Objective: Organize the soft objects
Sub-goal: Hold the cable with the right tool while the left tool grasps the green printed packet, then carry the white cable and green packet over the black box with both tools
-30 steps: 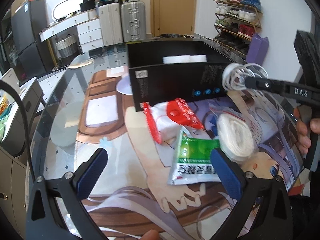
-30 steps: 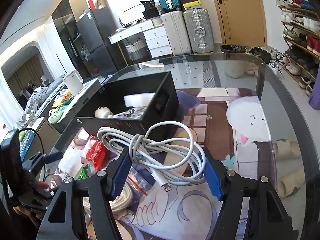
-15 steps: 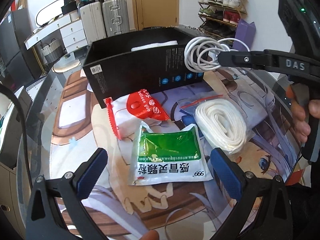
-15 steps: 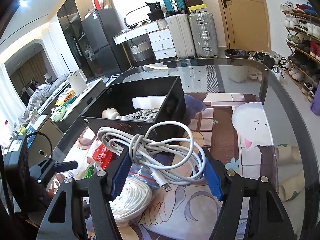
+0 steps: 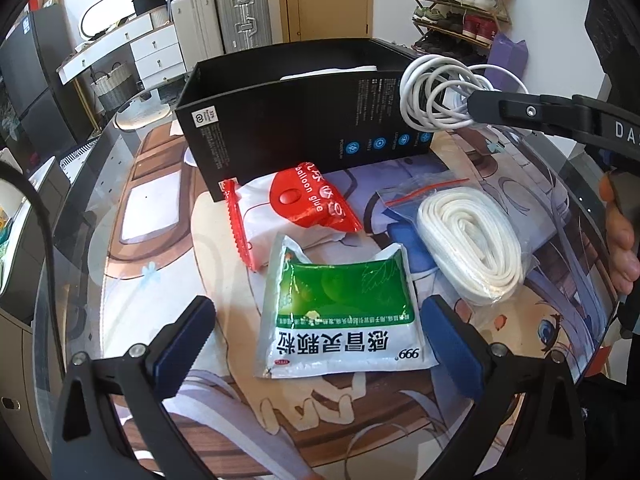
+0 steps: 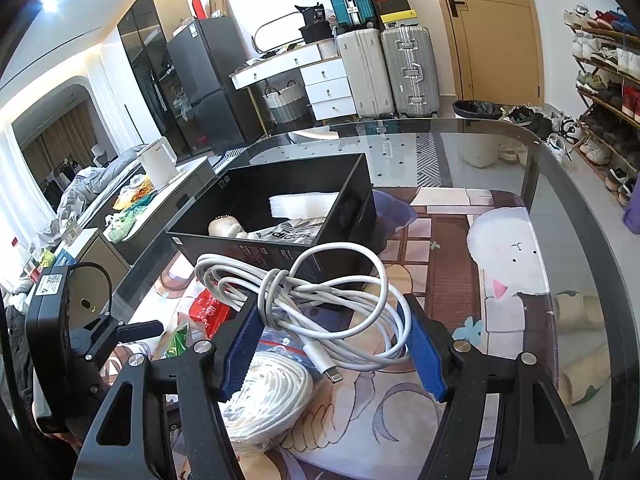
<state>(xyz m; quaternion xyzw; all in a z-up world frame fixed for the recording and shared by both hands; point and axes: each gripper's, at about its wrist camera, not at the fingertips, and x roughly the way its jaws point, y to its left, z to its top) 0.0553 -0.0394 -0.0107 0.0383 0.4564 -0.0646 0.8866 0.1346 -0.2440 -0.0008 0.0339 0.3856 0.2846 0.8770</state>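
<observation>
Right gripper (image 6: 332, 344) clamps the white cable (image 6: 320, 300) near the black box (image 6: 280, 204); left gripper (image 5: 320, 344) gapes wide, seemingly straddling the green sachet (image 5: 340, 308).

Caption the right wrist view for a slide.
Right gripper holds coiled white charging cable before open black cardboard box.

A glass table (image 6: 536, 152) is carrying a printed mat (image 5: 160, 280). Lying on the mat, a black box (image 5: 304, 120) is serving as landmark: just before it a red-and-white packet (image 5: 304, 200), then a green sachet (image 5: 340, 308), beside them a bagged white cord (image 5: 472, 240).
</observation>
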